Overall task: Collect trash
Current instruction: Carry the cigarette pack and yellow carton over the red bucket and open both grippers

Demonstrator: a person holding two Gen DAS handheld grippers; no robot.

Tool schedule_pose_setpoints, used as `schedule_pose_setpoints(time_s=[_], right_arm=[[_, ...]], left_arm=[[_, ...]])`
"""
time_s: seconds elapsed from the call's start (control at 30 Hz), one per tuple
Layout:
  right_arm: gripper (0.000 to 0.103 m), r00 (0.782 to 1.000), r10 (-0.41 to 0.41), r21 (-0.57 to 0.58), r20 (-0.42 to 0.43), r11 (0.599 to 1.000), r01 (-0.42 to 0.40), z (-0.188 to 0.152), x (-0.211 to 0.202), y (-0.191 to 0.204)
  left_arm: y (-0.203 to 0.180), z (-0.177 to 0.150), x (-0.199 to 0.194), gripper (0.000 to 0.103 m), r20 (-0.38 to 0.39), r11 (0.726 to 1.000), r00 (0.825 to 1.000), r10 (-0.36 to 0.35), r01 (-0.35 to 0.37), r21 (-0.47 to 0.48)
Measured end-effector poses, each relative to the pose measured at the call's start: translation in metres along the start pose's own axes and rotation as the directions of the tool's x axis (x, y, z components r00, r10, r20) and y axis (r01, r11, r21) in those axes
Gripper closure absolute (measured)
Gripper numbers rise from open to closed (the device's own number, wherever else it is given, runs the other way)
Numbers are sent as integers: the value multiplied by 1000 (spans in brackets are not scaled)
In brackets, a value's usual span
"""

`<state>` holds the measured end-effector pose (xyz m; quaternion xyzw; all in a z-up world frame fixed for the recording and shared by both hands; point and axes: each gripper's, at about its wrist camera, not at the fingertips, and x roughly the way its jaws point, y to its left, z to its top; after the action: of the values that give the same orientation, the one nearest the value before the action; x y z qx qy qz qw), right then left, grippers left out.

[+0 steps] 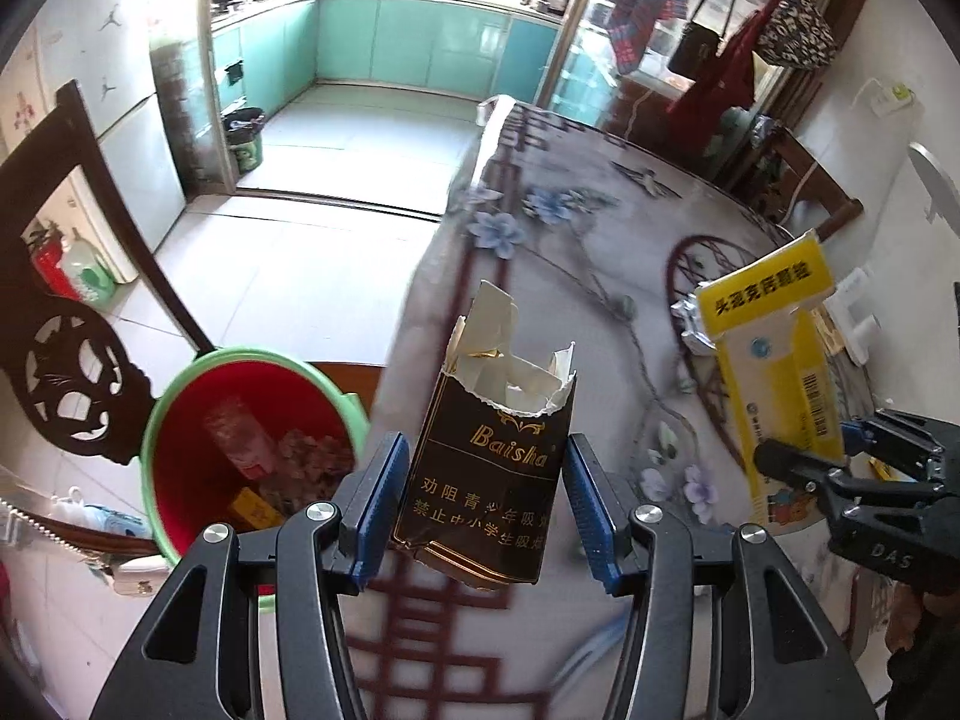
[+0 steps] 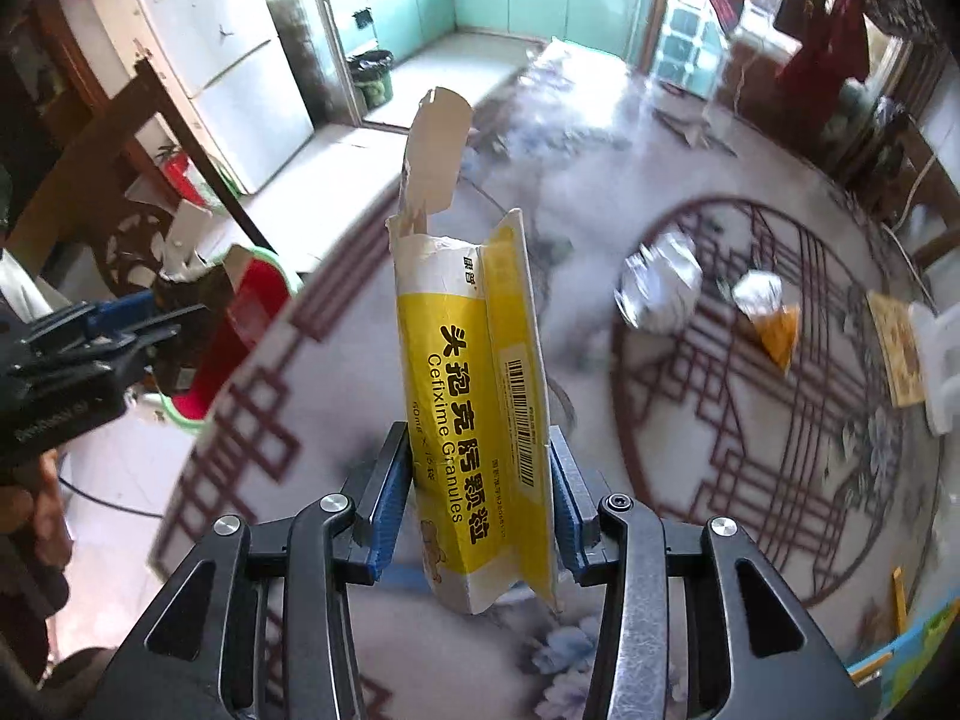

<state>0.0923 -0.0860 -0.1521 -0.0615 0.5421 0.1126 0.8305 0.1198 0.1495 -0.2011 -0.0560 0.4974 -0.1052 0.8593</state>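
Observation:
My left gripper is shut on a torn dark brown Baisha cigarette pack, held upright above the table's left edge. Below and to the left stands a red bin with a green rim that holds several scraps. My right gripper is shut on an opened yellow and white Cefixime medicine box, lifted over the table. In the left wrist view that box and the right gripper show at the right. In the right wrist view the left gripper shows at the left beside the bin.
Crumpled silver foil, a foil wad on an orange packet, a yellow card and a white plastic piece lie on the floral tablecloth. A dark carved wooden chair stands left of the bin.

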Motion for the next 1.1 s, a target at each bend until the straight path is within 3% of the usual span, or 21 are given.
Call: schedule_pose_setpoints(time_s=[0.63,0.93,1.1], right_arm=[[59,997,74,-87,11,994,-73,42,22,94],[58,982,188,-104,-26,976,-189,58,50,144],[58,978,203,-135,-54,969,-208,59,61,169]], left_arm=[[131,-15,-15,52,-10,980,993,116,-116,-162],[187,-25,1,52,-65,956,985,158,-169,-239],[200,-32,9,52,-87,950,982,165,-182,-254]])
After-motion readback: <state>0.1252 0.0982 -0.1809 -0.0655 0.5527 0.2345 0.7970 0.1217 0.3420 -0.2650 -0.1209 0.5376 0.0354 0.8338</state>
